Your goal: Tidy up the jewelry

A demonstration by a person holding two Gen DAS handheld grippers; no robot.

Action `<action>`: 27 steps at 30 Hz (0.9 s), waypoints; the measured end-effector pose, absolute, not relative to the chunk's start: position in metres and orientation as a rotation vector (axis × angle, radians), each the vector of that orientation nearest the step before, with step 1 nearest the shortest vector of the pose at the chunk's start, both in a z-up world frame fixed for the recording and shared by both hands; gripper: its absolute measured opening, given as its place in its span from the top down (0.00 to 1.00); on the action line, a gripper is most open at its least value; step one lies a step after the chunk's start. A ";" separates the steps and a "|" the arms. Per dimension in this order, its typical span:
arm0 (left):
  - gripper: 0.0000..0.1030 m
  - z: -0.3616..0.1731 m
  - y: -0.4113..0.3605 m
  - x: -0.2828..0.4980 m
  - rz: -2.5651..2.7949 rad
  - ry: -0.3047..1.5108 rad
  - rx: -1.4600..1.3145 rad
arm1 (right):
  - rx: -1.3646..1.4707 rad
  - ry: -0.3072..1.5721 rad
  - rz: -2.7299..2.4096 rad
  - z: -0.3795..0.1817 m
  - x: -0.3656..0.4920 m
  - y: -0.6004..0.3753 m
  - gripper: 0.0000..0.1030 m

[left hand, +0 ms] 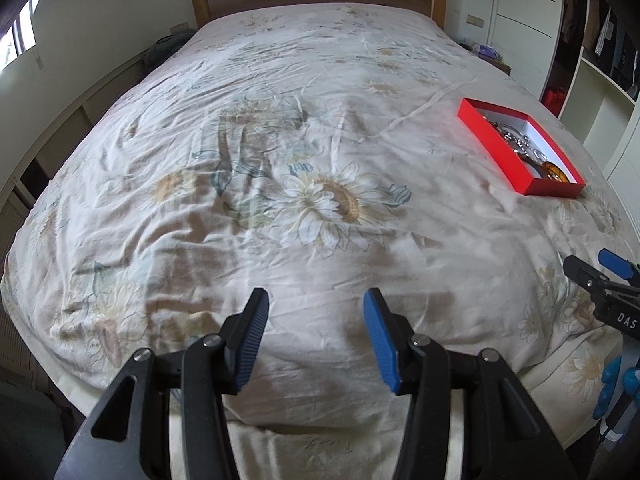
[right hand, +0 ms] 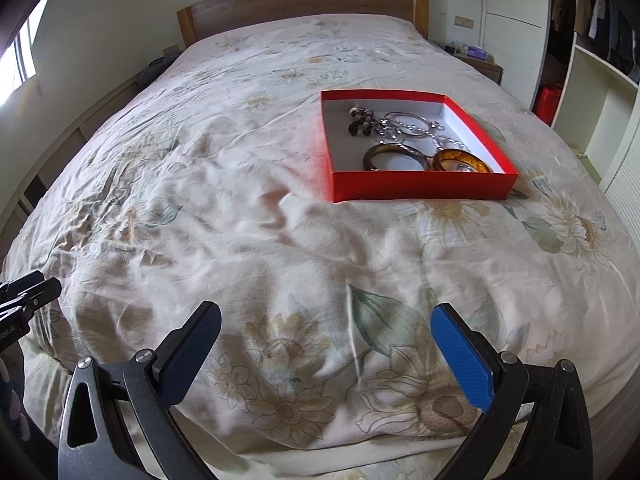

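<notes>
A red box (right hand: 420, 190) with a white inside lies on the bed, right of middle. In it are two amber bangles (right hand: 460, 161), silver chains and rings (right hand: 404, 126) and dark beads (right hand: 356, 120). The box also shows in the left wrist view (left hand: 496, 148) at the far right. My left gripper (left hand: 316, 304) is open and empty above the bed's near edge. My right gripper (right hand: 326, 320) is open and empty, well short of the box. The right gripper also shows at the right edge of the left wrist view (left hand: 592, 268).
The bed (right hand: 240, 220) has a wrinkled cream cover with a sunflower print and a wooden headboard (right hand: 304, 0). A nightstand (right hand: 480, 64) and open shelves (right hand: 600, 60) stand to the right. A window (right hand: 20, 60) is at the left.
</notes>
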State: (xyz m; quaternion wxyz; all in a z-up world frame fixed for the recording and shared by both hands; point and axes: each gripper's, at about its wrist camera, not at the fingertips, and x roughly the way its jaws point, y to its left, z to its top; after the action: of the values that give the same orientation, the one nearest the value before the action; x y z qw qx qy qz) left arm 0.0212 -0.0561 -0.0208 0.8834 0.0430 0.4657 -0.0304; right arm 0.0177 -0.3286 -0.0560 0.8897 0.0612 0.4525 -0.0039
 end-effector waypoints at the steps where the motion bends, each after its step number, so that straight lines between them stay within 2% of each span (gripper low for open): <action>1: 0.54 -0.020 -0.055 0.020 -0.058 0.970 0.089 | 0.125 0.939 0.001 -0.056 0.018 -0.326 0.00; 27: 0.54 -0.026 -0.062 0.026 -0.064 0.995 0.126 | 0.084 0.953 0.026 -0.053 0.027 -0.317 0.00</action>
State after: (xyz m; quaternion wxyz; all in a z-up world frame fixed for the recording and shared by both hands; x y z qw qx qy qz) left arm 0.0264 -0.0620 -0.0265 0.8763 0.0605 0.4770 -0.0306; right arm 0.0269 -0.3170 -0.0534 0.8877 0.0406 0.4585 0.0126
